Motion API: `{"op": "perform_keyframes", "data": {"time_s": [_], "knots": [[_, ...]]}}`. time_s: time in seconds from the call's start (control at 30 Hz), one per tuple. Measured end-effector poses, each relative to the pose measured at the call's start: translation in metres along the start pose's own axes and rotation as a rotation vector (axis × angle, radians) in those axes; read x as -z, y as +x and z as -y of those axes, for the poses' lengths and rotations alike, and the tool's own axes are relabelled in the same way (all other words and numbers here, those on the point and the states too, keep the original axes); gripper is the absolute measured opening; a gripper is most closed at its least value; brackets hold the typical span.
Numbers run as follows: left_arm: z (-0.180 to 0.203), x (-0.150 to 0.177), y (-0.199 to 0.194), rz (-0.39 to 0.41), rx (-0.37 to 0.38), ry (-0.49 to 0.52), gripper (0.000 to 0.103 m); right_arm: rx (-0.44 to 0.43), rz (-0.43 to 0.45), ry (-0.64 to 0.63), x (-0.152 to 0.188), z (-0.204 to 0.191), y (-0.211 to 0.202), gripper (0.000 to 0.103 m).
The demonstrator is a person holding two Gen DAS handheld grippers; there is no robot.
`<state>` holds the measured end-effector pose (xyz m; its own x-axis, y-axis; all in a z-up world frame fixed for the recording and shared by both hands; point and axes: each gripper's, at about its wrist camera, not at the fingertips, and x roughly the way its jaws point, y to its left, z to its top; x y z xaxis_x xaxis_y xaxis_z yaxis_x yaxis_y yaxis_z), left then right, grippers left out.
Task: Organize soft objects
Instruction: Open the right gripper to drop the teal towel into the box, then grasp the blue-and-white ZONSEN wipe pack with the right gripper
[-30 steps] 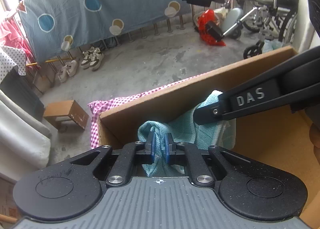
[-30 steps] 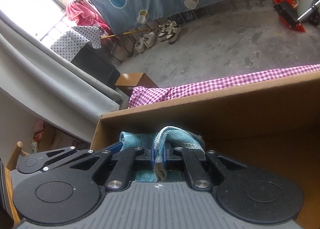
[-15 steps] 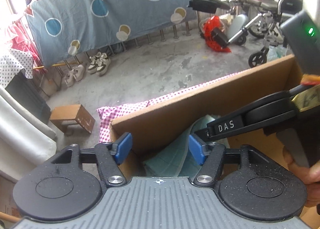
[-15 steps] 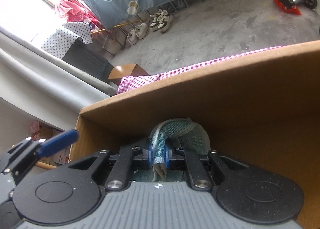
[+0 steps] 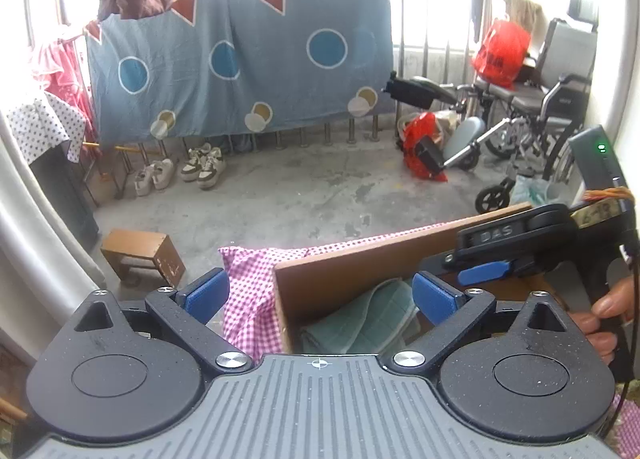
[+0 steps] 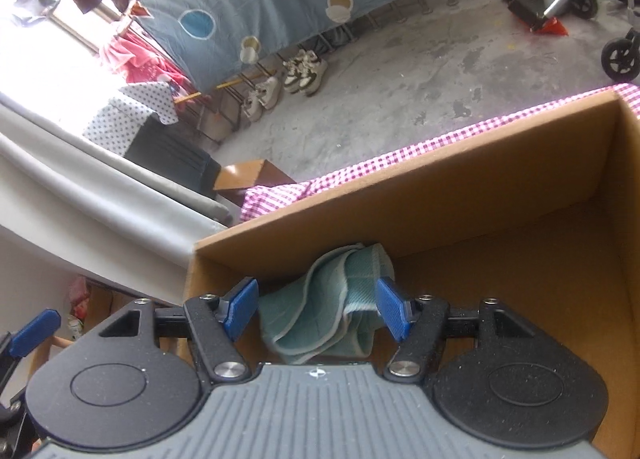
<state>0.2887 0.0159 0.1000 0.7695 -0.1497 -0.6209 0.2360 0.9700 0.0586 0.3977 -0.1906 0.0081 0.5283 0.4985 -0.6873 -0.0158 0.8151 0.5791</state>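
A lived-in balcony of a home.
A patterned sheet [image 5: 240, 59] hangs on the railing, sneakers [image 5: 204, 167] line the concrete floor [image 5: 300, 195], and a wheelchair [image 5: 536, 107] stands parked beside red bags [image 5: 500, 51].

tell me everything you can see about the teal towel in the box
The teal towel is soft woven cloth with a faint grid pattern and a paler hemmed edge. It lies folded and rumpled into loose layers in the near left corner of the cardboard box, against the far wall. It sits between the blue pads of the right gripper, whose jaws are opening; the pads no longer press it. In the left wrist view it lies low inside the box, below the left gripper, which is also opening.
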Motion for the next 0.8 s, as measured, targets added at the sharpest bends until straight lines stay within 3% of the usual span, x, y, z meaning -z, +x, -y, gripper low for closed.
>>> {"op": "perform_keyframes", "data": {"time_s": [0.23,0.43,0.63,0.8], "knots": [[-0.018,0.017,-0.067,0.061,0.026,-0.066,0.101,-0.102,0.069,-0.068,0.035,-0.025,-0.087,0.068],[-0.023,0.06,-0.113,0.076,0.056,-0.081,0.102,-0.176,0.113,-0.14,0.084,-0.046,-0.145,0.074],[-0.018,0.124,-0.128,0.069,0.088,-0.156,0.102,-0.194,0.095,-0.12,0.15,-0.03,-0.16,0.074],[-0.008,0.165,-0.123,0.019,0.171,-0.21,0.102,-0.122,0.071,-0.077,0.199,-0.013,-0.149,0.074]]}}
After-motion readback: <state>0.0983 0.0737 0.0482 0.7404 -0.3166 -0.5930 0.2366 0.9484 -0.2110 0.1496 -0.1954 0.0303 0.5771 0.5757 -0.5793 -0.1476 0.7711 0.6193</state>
